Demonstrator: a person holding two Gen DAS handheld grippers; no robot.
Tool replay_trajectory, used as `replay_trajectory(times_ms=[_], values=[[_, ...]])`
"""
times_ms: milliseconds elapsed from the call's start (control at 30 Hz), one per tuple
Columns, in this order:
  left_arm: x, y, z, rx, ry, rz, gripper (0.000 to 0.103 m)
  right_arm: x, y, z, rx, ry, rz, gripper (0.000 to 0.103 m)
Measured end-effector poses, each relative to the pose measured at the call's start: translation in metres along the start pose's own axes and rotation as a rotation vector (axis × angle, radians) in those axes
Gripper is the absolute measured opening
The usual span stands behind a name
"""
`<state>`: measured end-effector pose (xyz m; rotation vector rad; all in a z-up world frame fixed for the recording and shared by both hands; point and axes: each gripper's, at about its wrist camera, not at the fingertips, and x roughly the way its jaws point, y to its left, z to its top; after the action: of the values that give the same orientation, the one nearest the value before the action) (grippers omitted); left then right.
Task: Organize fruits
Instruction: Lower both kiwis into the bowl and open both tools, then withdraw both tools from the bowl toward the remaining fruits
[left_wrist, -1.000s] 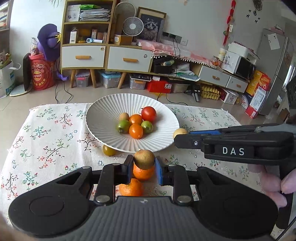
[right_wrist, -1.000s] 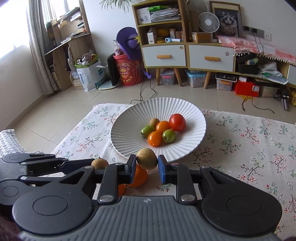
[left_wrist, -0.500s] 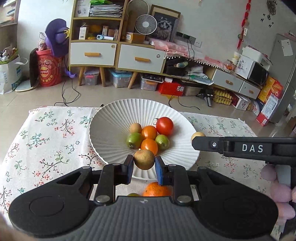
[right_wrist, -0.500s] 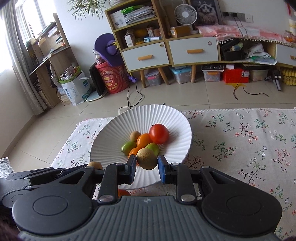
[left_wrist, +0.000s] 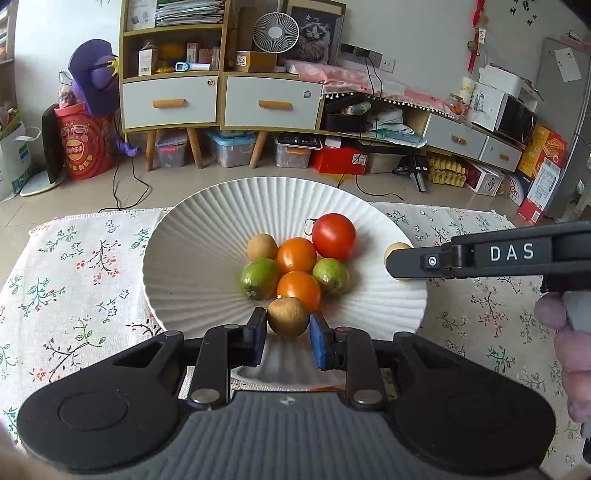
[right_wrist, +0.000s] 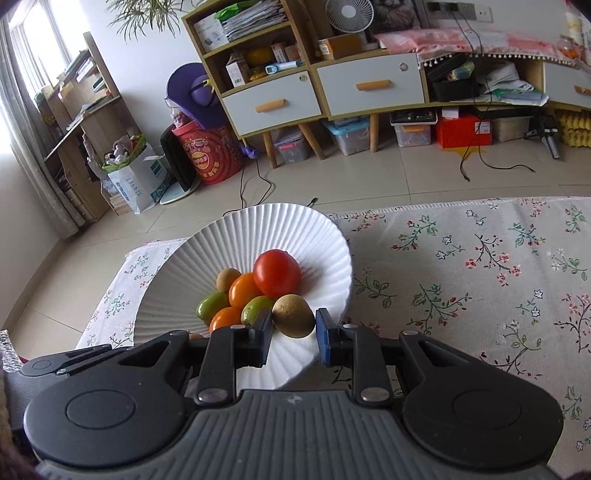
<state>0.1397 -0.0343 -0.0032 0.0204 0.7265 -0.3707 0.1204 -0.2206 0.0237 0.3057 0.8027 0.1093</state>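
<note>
A white ribbed plate (left_wrist: 199, 258) (right_wrist: 317, 240) on the floral cloth holds a red tomato (left_wrist: 333, 236) (right_wrist: 277, 273), two orange fruits (left_wrist: 296, 254), two green ones (left_wrist: 258, 278) and a small brown one (left_wrist: 262, 247). My left gripper (left_wrist: 288, 328) is shut on a brown round fruit (left_wrist: 288, 316), held over the plate's near side. My right gripper (right_wrist: 293, 325) is shut on a tan egg-shaped fruit (right_wrist: 293, 315) over the plate's near right rim. In the left wrist view the right gripper's side (left_wrist: 480, 256) reaches in from the right, with that tan fruit (left_wrist: 395, 251) peeking behind its tip.
The floral cloth (left_wrist: 74, 280) (right_wrist: 480, 266) spreads around the plate. An orange fruit's edge (left_wrist: 325, 388) shows under my left gripper. A hand (left_wrist: 569, 354) holds the right gripper. Cabinets, boxes and cables fill the floor beyond.
Both grippers have moved forward and slightly down, from the near table edge to over the plate, each carrying its fruit. The loose orange fruits have slid out of sight beneath them.
</note>
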Motion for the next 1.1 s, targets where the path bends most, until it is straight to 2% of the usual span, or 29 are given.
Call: replay_trajectory(times_ms=[367,533,633,800,933,1000,1100], values=[[0.004,0.003,0.003,-0.025,-0.012,-0.017,0.019,0.006,0.004,0.001,-0.03,0.007,0.007,0.023],[0.002,0.0,0.005,-0.019,-0.011,-0.012,0.024,0.004,0.002,0.002,-0.017,0.005,0.007,0.025],[0.0,-0.002,0.006,0.0,-0.015,0.008,0.03,0.002,0.002,0.002,-0.014,0.005,0.005,0.03],[-0.004,-0.002,0.008,-0.01,-0.009,0.042,0.043,-0.004,0.007,0.003,-0.017,-0.005,-0.002,0.05],[-0.01,-0.005,0.009,0.0,-0.006,0.061,0.052,-0.009,0.013,0.003,-0.035,-0.003,-0.017,0.056],[-0.014,-0.008,0.009,0.017,-0.01,0.076,0.057,-0.012,0.015,0.002,-0.043,-0.003,-0.029,0.065],[-0.02,-0.011,0.007,0.037,-0.01,0.1,0.064,-0.018,0.016,0.001,-0.045,-0.008,-0.038,0.07]])
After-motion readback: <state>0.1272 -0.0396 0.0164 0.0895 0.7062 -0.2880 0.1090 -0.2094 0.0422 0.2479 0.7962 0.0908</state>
